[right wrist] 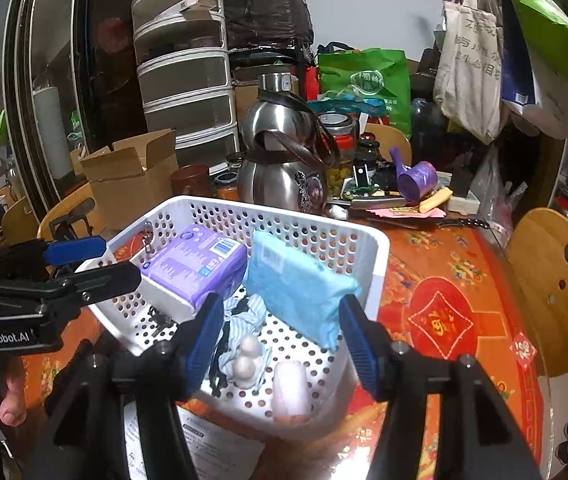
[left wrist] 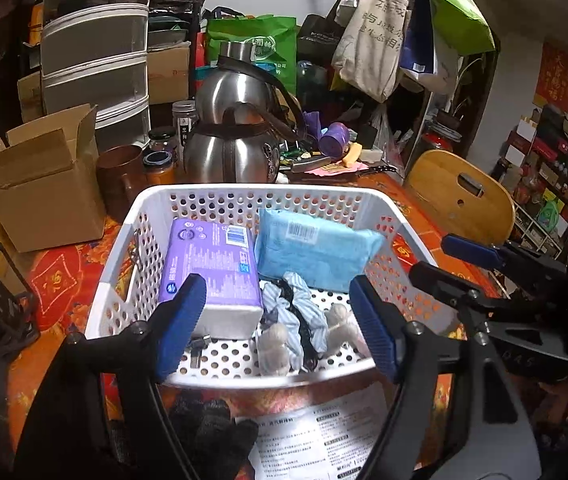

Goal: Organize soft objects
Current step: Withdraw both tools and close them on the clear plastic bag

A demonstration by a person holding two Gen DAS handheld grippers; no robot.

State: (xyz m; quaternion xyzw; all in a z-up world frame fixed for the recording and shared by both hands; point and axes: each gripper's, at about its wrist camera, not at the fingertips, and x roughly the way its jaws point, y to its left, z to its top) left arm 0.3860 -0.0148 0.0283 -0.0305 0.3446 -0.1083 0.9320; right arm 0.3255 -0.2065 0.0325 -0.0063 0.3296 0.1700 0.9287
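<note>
A white perforated basket (left wrist: 244,196) (right wrist: 367,240) stands on the red patterned table. Inside lie a purple tissue pack (left wrist: 212,268) (right wrist: 192,264), a light blue soft pack (left wrist: 315,252) (right wrist: 295,292), a blue striped scrunchie with a black band (left wrist: 303,312) (right wrist: 244,316) and small white soft pieces (left wrist: 274,350) (right wrist: 246,360). A black glove (left wrist: 212,428) lies on a printed sheet before the basket. My left gripper (left wrist: 276,328) is open and empty above the basket's near edge. My right gripper (right wrist: 280,340) is open and empty over the basket, and it also shows in the left wrist view (left wrist: 447,256).
Steel kettles (left wrist: 232,136) (right wrist: 284,168), an open cardboard box (left wrist: 44,184) (right wrist: 124,172), jars, a purple cup (left wrist: 333,140) (right wrist: 419,180) and a knife crowd the far table. Wooden chairs (left wrist: 459,196) (right wrist: 555,280) stand at the right. Drawers and hanging bags sit behind.
</note>
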